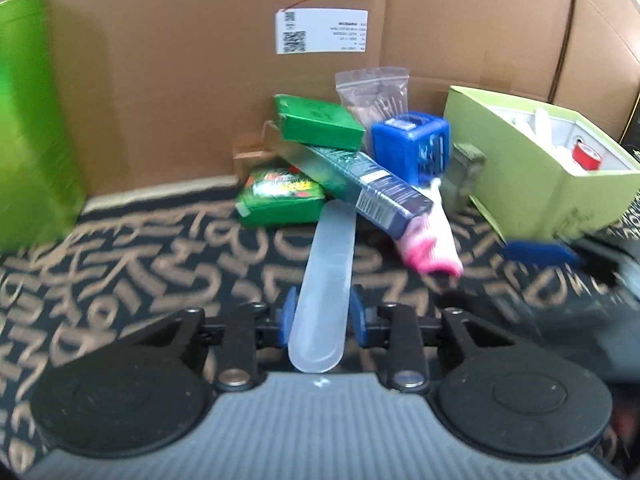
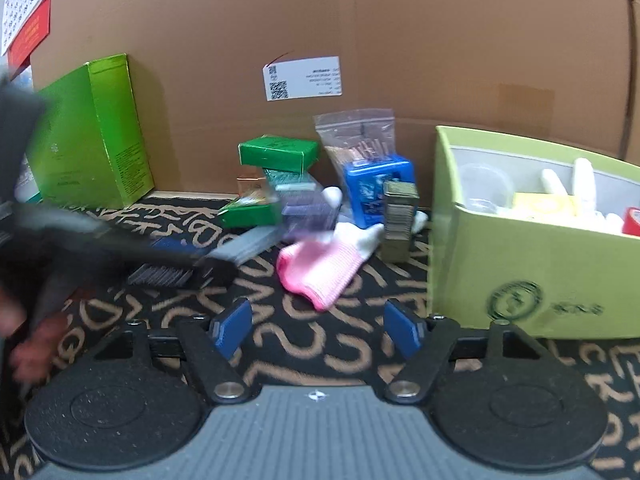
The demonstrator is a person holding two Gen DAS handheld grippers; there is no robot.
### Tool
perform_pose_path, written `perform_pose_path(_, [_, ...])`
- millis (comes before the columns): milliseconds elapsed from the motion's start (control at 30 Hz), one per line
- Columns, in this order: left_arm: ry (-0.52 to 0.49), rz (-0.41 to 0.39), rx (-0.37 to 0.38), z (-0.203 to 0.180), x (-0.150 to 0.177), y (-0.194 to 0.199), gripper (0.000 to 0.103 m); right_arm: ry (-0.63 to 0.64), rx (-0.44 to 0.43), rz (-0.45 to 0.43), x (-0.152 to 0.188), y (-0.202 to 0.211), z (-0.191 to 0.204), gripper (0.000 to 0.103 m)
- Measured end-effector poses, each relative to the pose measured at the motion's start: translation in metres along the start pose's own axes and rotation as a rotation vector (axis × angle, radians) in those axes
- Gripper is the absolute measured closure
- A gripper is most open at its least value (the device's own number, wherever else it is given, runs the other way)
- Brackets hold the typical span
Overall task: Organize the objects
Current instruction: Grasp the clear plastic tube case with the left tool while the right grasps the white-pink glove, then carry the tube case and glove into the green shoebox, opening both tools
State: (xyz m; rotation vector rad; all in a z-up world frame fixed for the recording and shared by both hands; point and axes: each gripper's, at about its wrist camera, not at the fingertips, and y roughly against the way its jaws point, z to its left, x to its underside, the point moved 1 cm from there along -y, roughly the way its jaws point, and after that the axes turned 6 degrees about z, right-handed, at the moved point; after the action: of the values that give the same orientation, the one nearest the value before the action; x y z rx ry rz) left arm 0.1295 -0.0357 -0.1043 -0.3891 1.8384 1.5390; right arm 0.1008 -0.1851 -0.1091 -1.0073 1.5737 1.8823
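Observation:
My left gripper (image 1: 322, 316) is shut on a long translucent plastic case (image 1: 326, 276) that points forward at the pile. The pile holds a green box (image 1: 318, 122), a dark blue long box (image 1: 360, 182), a green packet (image 1: 278, 196), a blue container (image 1: 410, 144), a pink and white glove (image 1: 430, 240) and a zip bag (image 1: 374, 90). My right gripper (image 2: 316, 330) is open and empty over the rug, short of the pink glove (image 2: 320, 274). The left gripper with the case shows blurred at the left of the right wrist view (image 2: 180, 258).
An open light green box (image 2: 520, 272) with small items stands at the right; it also shows in the left wrist view (image 1: 532, 184). A tall green box (image 2: 92, 132) stands at the left. A cardboard wall (image 2: 320, 20) closes the back. A patterned rug (image 2: 320, 360) covers the floor.

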Motion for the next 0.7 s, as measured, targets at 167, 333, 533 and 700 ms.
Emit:
perform_pose_path(167, [0.041, -0.008, 0.004, 0.015, 0.033, 0.039, 0.075, 0.019, 0.04, 0.03, -0.014, -0.031, 0.008, 0.035])
perform_pose_path(333, [0.078, 0.008, 0.009, 0.025, 0.057, 0.063, 0.075, -0.003, 0.016, 0.038, -0.023, -0.041, 0.006, 0.086])
perform_pose_path(533, [0.066, 0.016, 0.02, 0.019, 0.063, 0.066, 0.075, 0.029, 0.019, 0.03, -0.003, 0.0, -0.006, 0.09])
perform_pose_path(700, [0.038, 0.005, 0.015, 0.007, 0.058, 0.06, 0.073, 0.053, -0.038, 0.073, 0.033, 0.055, -0.019, 0.09])
